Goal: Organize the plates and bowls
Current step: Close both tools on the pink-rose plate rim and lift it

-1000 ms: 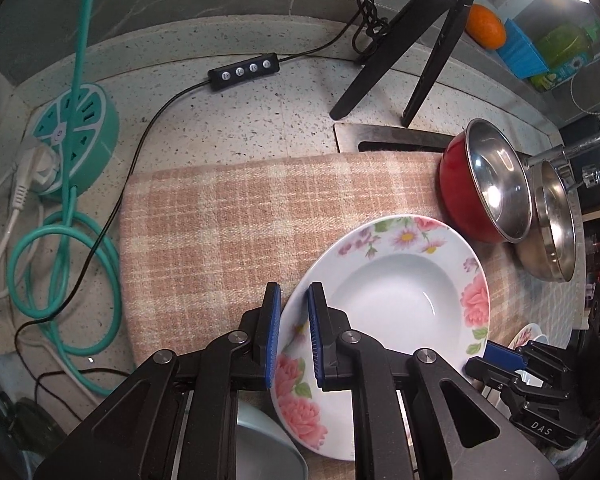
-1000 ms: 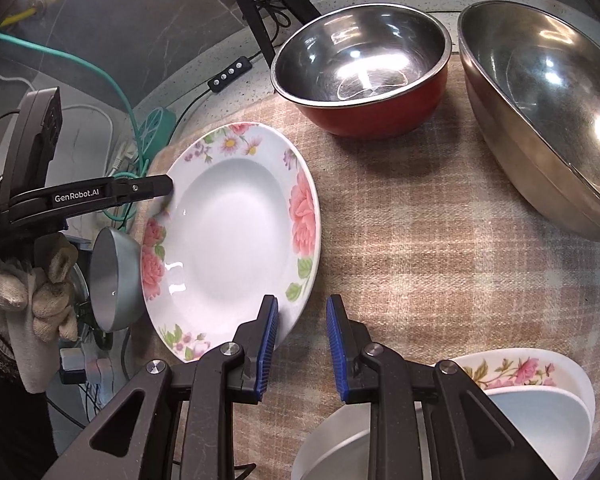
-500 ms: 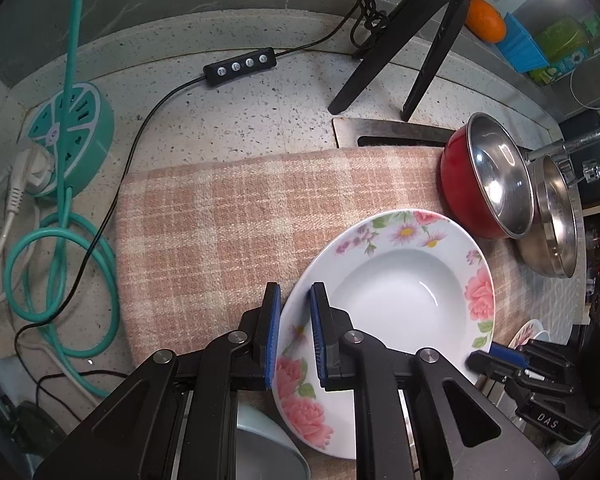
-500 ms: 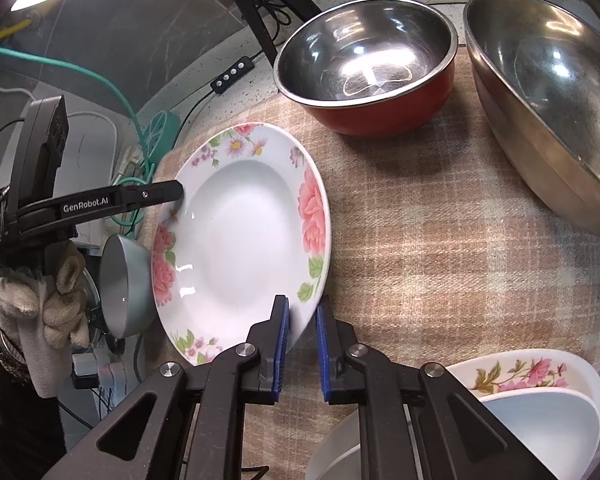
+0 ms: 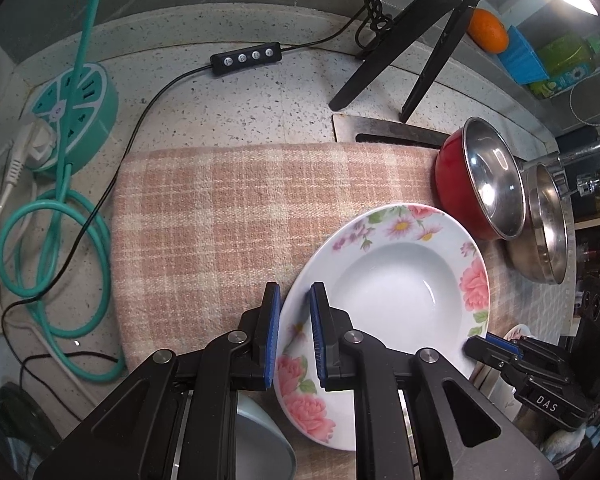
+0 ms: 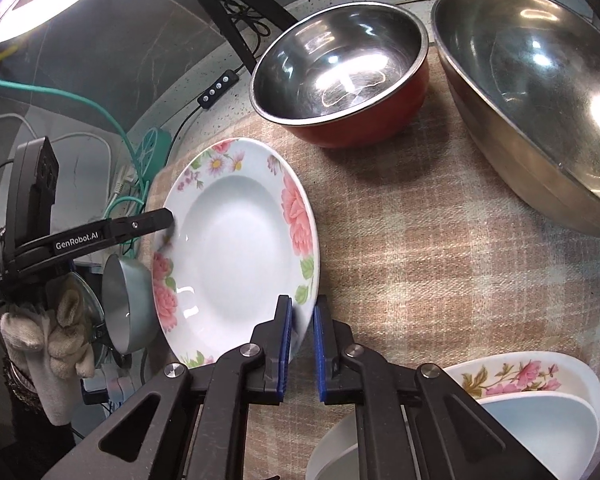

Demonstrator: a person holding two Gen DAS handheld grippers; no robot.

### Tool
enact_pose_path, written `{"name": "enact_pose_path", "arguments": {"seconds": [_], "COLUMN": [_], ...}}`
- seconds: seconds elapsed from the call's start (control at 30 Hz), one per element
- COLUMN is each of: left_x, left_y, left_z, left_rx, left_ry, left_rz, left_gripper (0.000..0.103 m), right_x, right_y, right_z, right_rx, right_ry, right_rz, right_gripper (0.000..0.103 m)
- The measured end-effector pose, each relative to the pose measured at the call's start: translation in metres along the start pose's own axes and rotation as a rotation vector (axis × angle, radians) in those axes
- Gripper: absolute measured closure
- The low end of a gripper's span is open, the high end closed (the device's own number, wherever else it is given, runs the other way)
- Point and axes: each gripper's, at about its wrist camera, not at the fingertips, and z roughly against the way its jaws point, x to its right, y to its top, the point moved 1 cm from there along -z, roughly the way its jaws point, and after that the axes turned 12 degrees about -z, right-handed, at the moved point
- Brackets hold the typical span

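A white deep plate with pink flowers [image 5: 396,292] [image 6: 236,248] lies over the checked cloth [image 5: 220,220], held at two sides. My left gripper [image 5: 295,296] is shut on its left rim, and in the right wrist view its black fingers [image 6: 156,220] show at that rim. My right gripper [image 6: 302,312] has the opposite rim between its blue pads, with the jaws closing on it. In the left wrist view that right gripper [image 5: 482,346] appears at the plate's lower right edge. A red bowl with a steel inside [image 6: 340,80] and a large steel bowl [image 6: 540,112] stand behind.
Stacked white and floral bowls [image 6: 520,384] sit beside my right gripper. A grey bowl [image 6: 124,304] hangs off the cloth's edge by a gloved hand [image 6: 48,344]. On the speckled counter are a black tripod [image 5: 420,40], a cable remote [image 5: 246,58] and a green power strip [image 5: 76,112].
My right gripper's jaws have narrowed from a clear gap beside the plate to a hold on its rim. The left gripper kept its hold and place.
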Motion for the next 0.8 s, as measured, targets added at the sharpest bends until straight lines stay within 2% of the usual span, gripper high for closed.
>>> {"name": "enact_pose_path", "arguments": {"seconds": [0.8], "left_x": [0.021], "left_y": [-0.009], "left_z": [0.028], "left_rx": [0.034], "left_ry": [-0.020], "left_rz": [0.005], "left_gripper": [0.090], "right_x": [0.018], "right_y": [-0.002], "right_z": [0.049], "right_rx": [0.037], "right_ry": [0.066], "right_rz": [-0.049], "right_gripper": [0.097]}}
